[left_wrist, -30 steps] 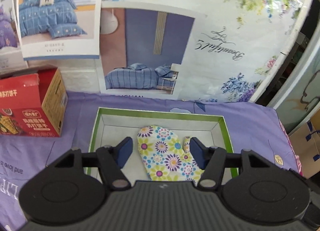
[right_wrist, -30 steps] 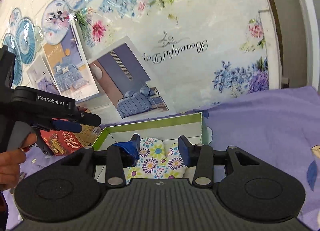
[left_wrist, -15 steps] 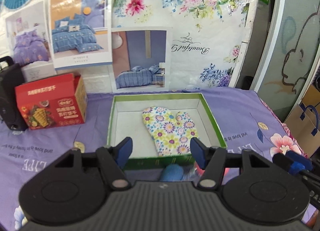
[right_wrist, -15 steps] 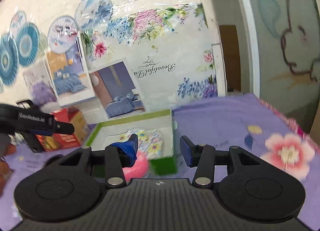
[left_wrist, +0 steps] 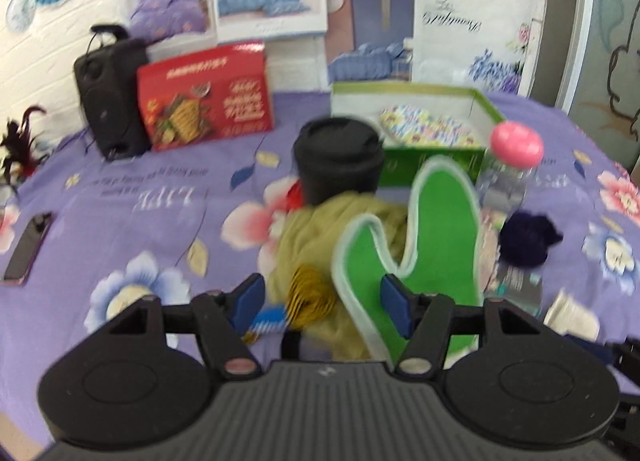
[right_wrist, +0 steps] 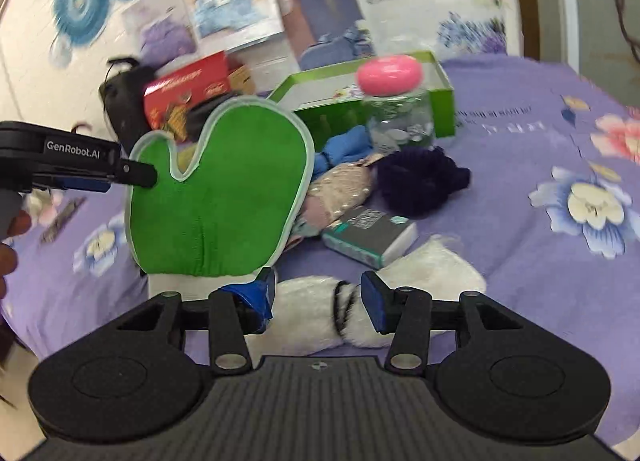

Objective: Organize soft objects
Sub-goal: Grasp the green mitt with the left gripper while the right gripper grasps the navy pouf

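A green box (left_wrist: 486,109) at the back holds a floral oven mitt (left_wrist: 424,125); the box also shows in the right wrist view (right_wrist: 440,101). A green mitt (left_wrist: 436,229) stands propped among a pile in front of it, also seen in the right wrist view (right_wrist: 216,197). My left gripper (left_wrist: 322,303) is open, low over an olive cloth (left_wrist: 320,229) with a gold tassel, the green mitt's thumb just inside its right finger. My right gripper (right_wrist: 318,295) is open over a white fluffy item (right_wrist: 384,293) with a black band.
A black cup (left_wrist: 338,161), a pink-lidded jar (right_wrist: 396,101), a dark purple pom (right_wrist: 420,181), a blue cloth (right_wrist: 344,147), a small teal box (right_wrist: 370,233), a red carton (left_wrist: 208,97), a black speaker (left_wrist: 110,93) and a phone (left_wrist: 26,247) lie on the purple sheet.
Both grippers pulled back from the green box toward the near pile, leaving the floral mitt in the box. The left now hovers at the green mitt, the right over the white fluffy item.
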Demonstrator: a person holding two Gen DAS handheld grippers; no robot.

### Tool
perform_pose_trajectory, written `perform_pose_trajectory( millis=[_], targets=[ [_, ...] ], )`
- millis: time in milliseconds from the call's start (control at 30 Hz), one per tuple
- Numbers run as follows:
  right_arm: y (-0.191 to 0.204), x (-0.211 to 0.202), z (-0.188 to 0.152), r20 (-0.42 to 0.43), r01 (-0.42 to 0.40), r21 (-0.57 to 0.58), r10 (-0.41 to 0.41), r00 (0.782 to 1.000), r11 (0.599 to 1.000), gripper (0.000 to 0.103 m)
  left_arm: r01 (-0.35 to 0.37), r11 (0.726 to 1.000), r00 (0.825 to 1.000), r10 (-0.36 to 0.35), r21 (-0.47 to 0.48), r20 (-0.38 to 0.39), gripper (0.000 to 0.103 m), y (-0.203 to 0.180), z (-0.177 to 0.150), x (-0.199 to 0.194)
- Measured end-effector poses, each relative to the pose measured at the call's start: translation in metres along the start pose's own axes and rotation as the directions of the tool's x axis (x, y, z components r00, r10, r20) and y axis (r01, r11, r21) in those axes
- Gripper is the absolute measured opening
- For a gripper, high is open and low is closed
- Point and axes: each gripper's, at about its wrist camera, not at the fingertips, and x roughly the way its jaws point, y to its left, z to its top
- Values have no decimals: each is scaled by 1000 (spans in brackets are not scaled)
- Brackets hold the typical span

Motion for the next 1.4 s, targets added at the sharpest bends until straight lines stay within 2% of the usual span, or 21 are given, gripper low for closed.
perform_pose_trajectory(
  millis=[100, 200, 333, 467, 533, 633, 733, 900, 1000, 1167, 1233, 1300, 1400],
  targets=[
    [24, -2, -5, 27, 12, -104, -10, 1000, 995, 32, -7, 1000, 1000, 7, 14, -12, 63, 10, -15, -7],
    [32, -6, -5, 49, -30, -107, 35, 998, 994, 33, -10, 999, 1000, 10, 41, -4, 63, 12, -17, -10],
    [25, 1, 5, 35, -129, -31, 130, 991, 991, 33, 102, 995, 994, -101, 21, -46, 63, 9, -20, 0],
    [5, 14, 14, 6, -162, 73, 162, 987, 984, 34, 204, 979, 976, -205, -20, -78, 63, 0, -21, 5],
    [-8, 20, 18, 6, -177, 134, 178, 984, 975, 34, 222, 975, 971, -222, -10, -87, 63, -5, -22, 4],
    [-25, 22, 25, 21, -195, 220, 195, 981, 956, 35, 199, 979, 978, -196, 38, -65, 63, -8, -24, -6],
    [-31, 22, 29, 27, -182, 221, 181, 983, 958, 35, 196, 976, 980, -192, 94, -47, 63, -10, -26, -9],
    [-42, 28, 31, 19, -212, 273, 215, 977, 939, 36, 204, 977, 976, -199, 53, -92, 63, -9, -23, 2],
    [-44, 26, 29, 19, -212, 277, 215, 976, 937, 37, 216, 975, 975, -211, 60, -72, 63, 5, -29, -9],
    [-50, 33, 33, 23, -234, 315, 239, 971, 920, 39, 308, 948, 949, -301, 74, -90, 63, 1, -35, -11],
    [-50, 31, 32, 17, -233, 312, 240, 971, 921, 39, 317, 945, 945, -308, 74, -108, 63, -7, -36, -4],
    [-48, 26, 30, 4, -213, 291, 221, 975, 933, 39, 330, 941, 940, -319, 78, -126, 63, -18, -34, 4],
    [-48, 11, 24, -8, -145, 235, 151, 989, 961, 39, 351, 934, 933, -341, 73, -119, 63, -28, -28, 9]
  ],
)
